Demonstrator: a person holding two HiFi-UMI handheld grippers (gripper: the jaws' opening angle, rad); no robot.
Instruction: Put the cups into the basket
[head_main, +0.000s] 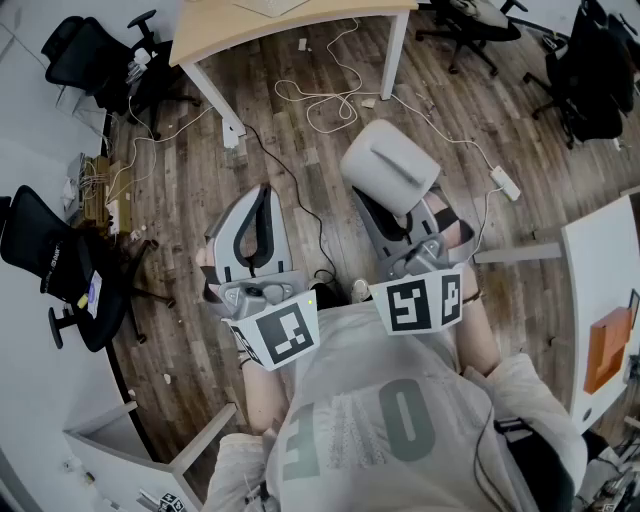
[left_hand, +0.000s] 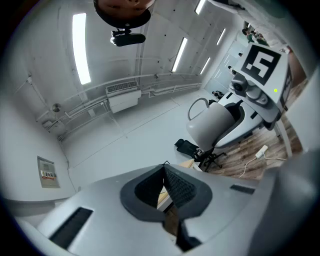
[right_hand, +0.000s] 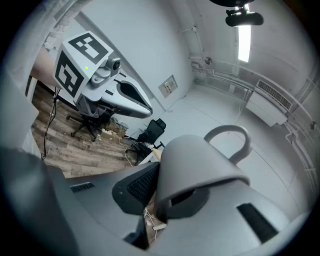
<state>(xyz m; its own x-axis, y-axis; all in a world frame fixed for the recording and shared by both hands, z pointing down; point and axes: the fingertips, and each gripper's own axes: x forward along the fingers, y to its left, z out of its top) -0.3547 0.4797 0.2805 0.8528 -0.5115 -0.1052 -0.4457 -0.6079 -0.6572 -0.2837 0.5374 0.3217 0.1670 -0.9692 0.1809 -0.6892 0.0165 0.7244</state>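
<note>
My right gripper (head_main: 402, 212) is shut on a grey cup (head_main: 388, 168), held over the wooden floor in the head view. In the right gripper view the cup (right_hand: 200, 160) sits tilted between the dark pads (right_hand: 140, 186), its handle (right_hand: 235, 134) pointing up and away. My left gripper (head_main: 261, 195) hangs beside it at the left, shut with nothing in it; its pads (left_hand: 177, 186) meet at the tips. The left gripper view also catches the cup (left_hand: 214, 123) in the right gripper. No basket shows in any view.
A wooden desk (head_main: 290, 20) stands ahead, with cables (head_main: 330, 100) and a power strip (head_main: 505, 183) on the floor below it. Black office chairs (head_main: 80, 50) stand at the left and far right. A white table (head_main: 600, 290) carries an orange object (head_main: 607, 345).
</note>
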